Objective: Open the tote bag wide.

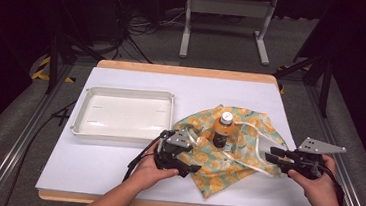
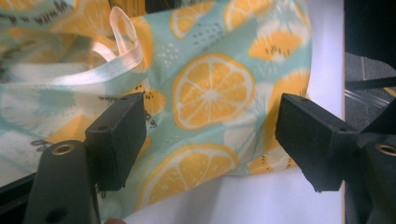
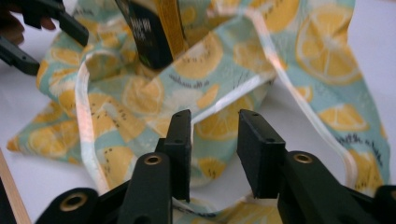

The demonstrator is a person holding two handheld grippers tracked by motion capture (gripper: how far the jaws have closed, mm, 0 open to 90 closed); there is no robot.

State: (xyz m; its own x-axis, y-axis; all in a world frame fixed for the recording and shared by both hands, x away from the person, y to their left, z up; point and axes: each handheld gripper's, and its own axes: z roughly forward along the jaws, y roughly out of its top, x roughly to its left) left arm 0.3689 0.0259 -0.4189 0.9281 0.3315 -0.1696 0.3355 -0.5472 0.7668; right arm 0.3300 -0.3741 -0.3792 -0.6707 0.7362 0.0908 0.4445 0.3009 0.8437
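A white tray (image 1: 122, 114) sits empty at the left. Beside it the left gripper (image 1: 183, 142) hovers over the near edge of the fruit-print bag (image 1: 227, 152), jaws spread wide, nothing between them. A bottle (image 1: 223, 129) stands upright on the bag at mid-table. The right gripper (image 1: 272, 156) has its jaws partly apart, astride the bag's pale handle (image 3: 275, 65). Better to pinch the cloth edge squarely, lifting both sides evenly so the bottle stays standing.

Crumpled lemon-print bag (image 1: 237, 148), bottle (image 1: 223, 129) upright
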